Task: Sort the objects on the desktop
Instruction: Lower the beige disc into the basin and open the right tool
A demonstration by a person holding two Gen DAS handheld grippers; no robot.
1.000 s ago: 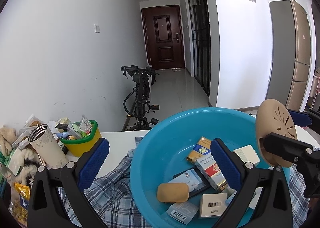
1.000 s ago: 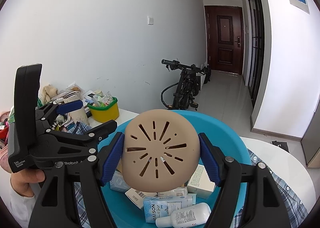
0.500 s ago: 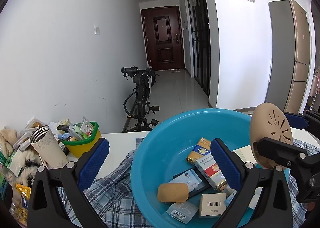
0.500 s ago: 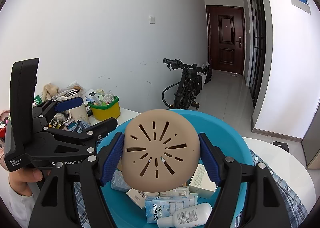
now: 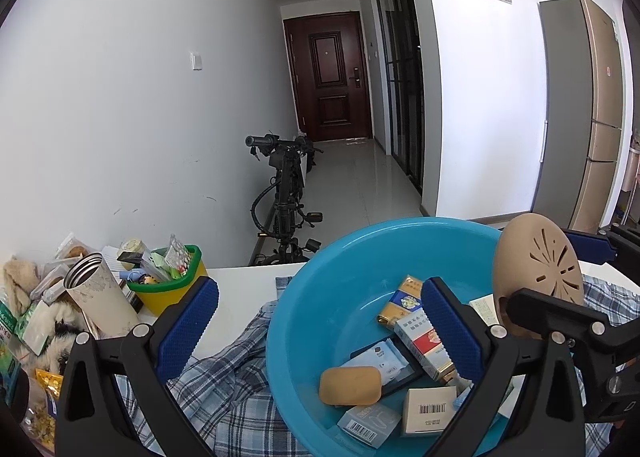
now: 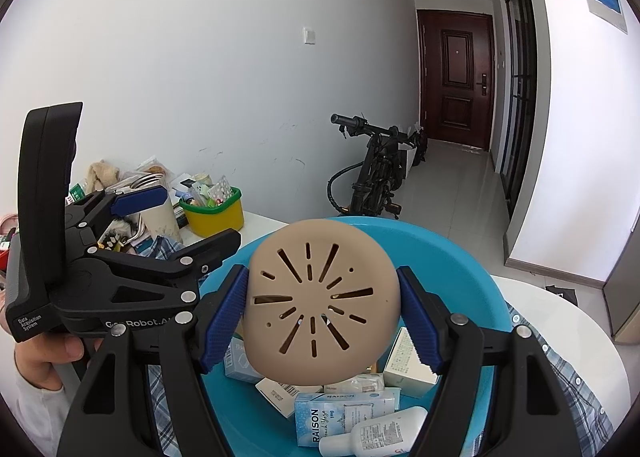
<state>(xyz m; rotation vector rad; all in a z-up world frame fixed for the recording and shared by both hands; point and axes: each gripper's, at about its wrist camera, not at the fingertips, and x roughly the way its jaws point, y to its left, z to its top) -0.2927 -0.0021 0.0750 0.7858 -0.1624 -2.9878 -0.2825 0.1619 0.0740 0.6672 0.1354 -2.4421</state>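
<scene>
Blue basin already holds boxes and packets. Right tool clamps a tan slotted disc above it; left tool stands apart, empty. Clutter remains unsorted on the desk.

"RAISON" on a light-blue box

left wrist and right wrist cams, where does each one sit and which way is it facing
Left wrist: on the left gripper, looking past its open, empty fingers over the blue basin down the hallway.
Right wrist: on the right gripper, fingers shut on the tan slotted disc; a hand shows at left.
Shared: basin, disc, yellow-green bin, each other's gripper.
</scene>
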